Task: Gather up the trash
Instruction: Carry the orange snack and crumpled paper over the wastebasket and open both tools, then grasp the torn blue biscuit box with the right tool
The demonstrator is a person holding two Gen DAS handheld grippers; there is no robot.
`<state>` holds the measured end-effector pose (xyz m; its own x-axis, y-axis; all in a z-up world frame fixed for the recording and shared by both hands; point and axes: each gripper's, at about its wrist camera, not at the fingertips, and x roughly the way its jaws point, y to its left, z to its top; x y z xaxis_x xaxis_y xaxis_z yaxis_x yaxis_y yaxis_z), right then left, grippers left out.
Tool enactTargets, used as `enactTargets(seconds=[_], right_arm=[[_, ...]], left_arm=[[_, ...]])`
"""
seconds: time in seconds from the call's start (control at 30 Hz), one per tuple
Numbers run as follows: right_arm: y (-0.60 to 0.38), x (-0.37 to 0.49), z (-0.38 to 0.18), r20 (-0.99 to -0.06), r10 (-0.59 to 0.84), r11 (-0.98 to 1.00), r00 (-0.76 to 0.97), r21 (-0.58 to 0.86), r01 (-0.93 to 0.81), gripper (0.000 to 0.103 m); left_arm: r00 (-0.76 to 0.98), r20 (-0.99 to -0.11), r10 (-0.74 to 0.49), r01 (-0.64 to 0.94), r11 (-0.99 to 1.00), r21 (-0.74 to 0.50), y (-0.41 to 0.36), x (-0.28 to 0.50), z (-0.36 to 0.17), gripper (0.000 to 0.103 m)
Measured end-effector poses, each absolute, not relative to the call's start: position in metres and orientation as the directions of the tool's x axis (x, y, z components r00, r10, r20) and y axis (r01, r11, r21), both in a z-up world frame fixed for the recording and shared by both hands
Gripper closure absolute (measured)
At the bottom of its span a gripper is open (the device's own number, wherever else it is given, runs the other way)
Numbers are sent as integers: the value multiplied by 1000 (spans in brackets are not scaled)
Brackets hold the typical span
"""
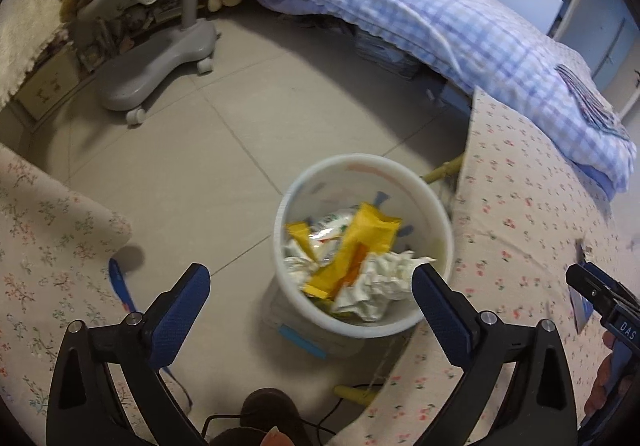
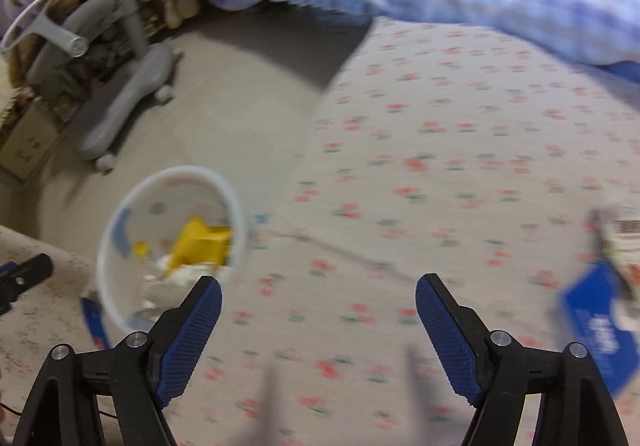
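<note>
Bedroom floor, mid-cleanup: left gripper [image 1: 312,284] hangs over the white trash bin [image 1: 434,202] at centre frame, jaws spread wide w/ nothing between them; bin already holds yellow wrappers [image 1: 360,242] and crumpled tissue [image 1: 384,282]; right gripper [image 2: 318,296], jaws likewise parted and empty, points at the floral-sheet bed [image 2: 440,134], view motion-blurred. A blue-and-white packet [image 2: 600,318] lies on the sheet at the frame's right edge, a second wrapper just above it, too blurred to name. Judged step: between drops, hunting the next piece; next move prob. calls for swinging the right gripper rightward over the packet, closing on its flat edge, then carrying it to the bin at lower left of that view.
</note>
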<state>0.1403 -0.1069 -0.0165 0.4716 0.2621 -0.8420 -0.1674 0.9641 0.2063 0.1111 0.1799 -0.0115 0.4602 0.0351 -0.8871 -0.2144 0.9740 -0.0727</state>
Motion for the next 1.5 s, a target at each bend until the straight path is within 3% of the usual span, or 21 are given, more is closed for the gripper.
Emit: enactTargets(seconds=[0.47, 0.77, 0.97, 1.03, 1.07, 1.1, 1.5], right_arm=[[-260, 116, -7, -861, 138, 979, 490, 194, 64, 15], [-293, 112, -50, -925, 179, 979, 335, 203, 35, 15], [-280, 119, -75, -950, 130, 991, 285, 132, -13, 15], [-274, 118, -75, -952, 86, 996, 293, 84, -21, 27], [-272, 117, -72, -951, 82, 997, 299, 75, -34, 28], [-270, 116, -69, -948, 101, 995, 303, 91, -47, 43], [-279, 70, -20, -894, 240, 970, 379, 235, -58, 45]], left_arm=[[433, -900, -43, -68, 994, -80, 78, 126, -11, 0], [410, -909, -69, -1, 997, -77, 37, 134, -17, 0], [407, -910, -80, 10, 996, -83, 25, 132, -17, 0], [404, -911, -88, 14, 996, -90, 23, 131, -16, 0], [407, -909, -90, 19, 996, -90, 21, 131, -14, 0], [410, -907, -91, 24, 996, -89, 20, 130, -13, 0], [400, -907, -132, 69, 991, -114, 2, 126, -11, 0]])
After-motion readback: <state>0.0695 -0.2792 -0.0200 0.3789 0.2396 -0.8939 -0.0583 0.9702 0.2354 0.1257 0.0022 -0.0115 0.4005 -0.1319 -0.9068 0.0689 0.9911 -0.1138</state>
